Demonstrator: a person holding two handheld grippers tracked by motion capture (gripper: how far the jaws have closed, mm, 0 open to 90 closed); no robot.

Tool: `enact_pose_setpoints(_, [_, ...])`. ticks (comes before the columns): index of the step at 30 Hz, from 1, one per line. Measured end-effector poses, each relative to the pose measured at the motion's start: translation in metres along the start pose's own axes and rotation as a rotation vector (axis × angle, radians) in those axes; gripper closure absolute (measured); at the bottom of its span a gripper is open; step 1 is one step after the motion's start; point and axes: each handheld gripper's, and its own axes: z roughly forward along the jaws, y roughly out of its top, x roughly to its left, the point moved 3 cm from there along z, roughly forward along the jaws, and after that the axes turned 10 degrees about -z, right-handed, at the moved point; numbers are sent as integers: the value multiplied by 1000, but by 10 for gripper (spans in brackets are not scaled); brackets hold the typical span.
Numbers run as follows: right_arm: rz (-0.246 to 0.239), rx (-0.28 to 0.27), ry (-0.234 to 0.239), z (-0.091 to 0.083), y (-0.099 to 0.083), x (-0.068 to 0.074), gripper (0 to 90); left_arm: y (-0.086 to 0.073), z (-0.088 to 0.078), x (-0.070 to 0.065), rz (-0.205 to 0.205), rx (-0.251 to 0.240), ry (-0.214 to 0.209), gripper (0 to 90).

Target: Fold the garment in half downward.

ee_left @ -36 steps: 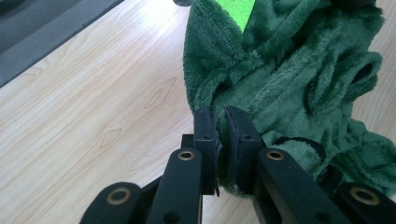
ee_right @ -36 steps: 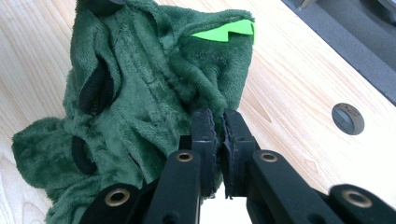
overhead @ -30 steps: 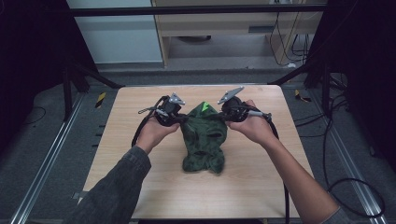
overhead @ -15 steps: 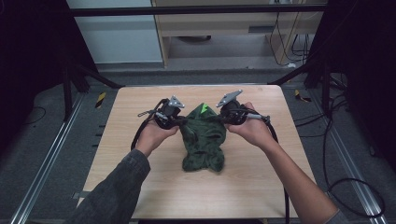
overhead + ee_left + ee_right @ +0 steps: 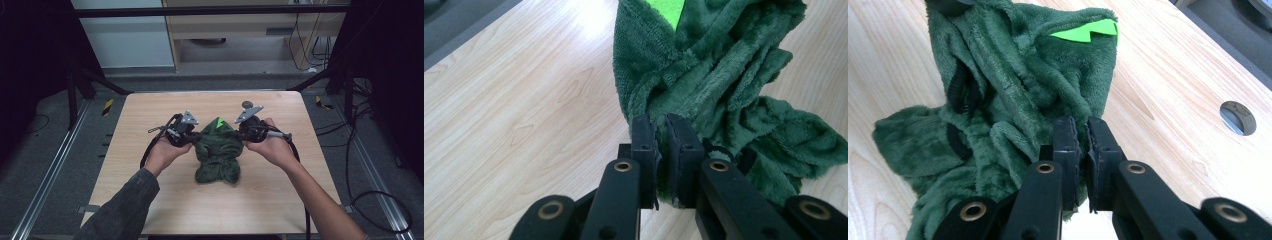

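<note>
I am clamping my left tool (image 5: 192, 136) and right tool (image 5: 242, 133) on opposite edges of the green fleece garment (image 5: 217, 155), which is lying bunched mid-counter (image 5: 150, 107); gripping both sides is letting me spread or lift it evenly, I judge

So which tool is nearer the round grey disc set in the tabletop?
Right. The right tool grips the green fleece garment just below the disc; the left tool holds the garment's opposite edge, farther off.
</note>
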Motion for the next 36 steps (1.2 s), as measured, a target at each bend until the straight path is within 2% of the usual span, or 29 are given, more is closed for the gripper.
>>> enact_pose_setpoints(6, [-9,-12,7,0,-2,9,847,-7,0,-2,0,6,-5,833])
enact_pose_setpoints(15, [-12,-14,11,1,-6,14,847,-13,-1,-5,9,9,-16,831])
enact_pose_setpoints(36, [-19,-23,28,1,-25,39,837,-42,3,-24,26,25,-49,826])
